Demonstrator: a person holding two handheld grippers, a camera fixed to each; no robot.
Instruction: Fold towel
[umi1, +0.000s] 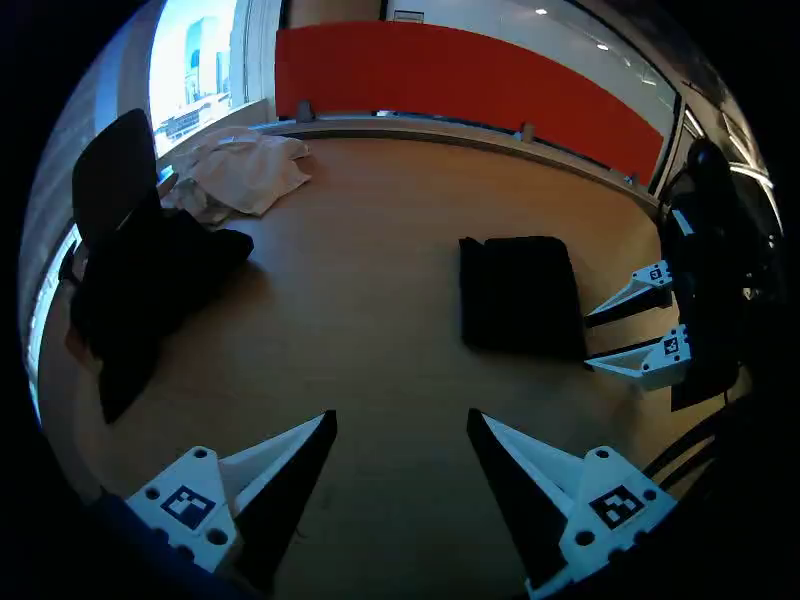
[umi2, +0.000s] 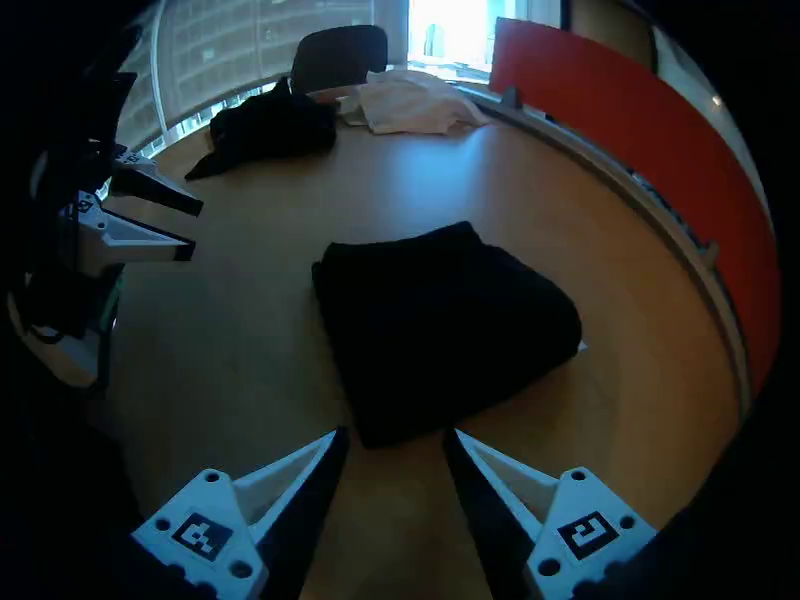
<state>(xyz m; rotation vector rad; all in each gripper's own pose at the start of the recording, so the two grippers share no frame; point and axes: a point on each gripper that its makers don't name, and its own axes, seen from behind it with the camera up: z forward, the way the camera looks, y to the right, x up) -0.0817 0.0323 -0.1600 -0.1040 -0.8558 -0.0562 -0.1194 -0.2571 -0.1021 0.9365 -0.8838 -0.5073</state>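
A black towel (umi1: 520, 295) lies folded into a thick rectangle on the wooden table (umi1: 380, 250). In the left gripper view my left gripper (umi1: 400, 422) stands open over bare table, well short of the towel. Beyond the towel's right edge, my right gripper (umi1: 640, 330) also appears there, jaws apart. In the right gripper view the folded towel (umi2: 440, 325) lies straight ahead, and my right gripper (umi2: 395, 437) is open with its tips at the towel's near edge, nothing pressed between them. The left gripper (umi2: 150, 215) shows at the far left, held by a person's hand.
A crumpled white cloth (umi1: 245, 170) and a heap of black cloth (umi1: 150, 280) lie at the far corner by a dark chair (umi1: 115, 170). An orange panel (umi1: 450, 80) runs along the table's back edge. The same white cloth (umi2: 410, 100) and black heap (umi2: 270, 125) appear far off.
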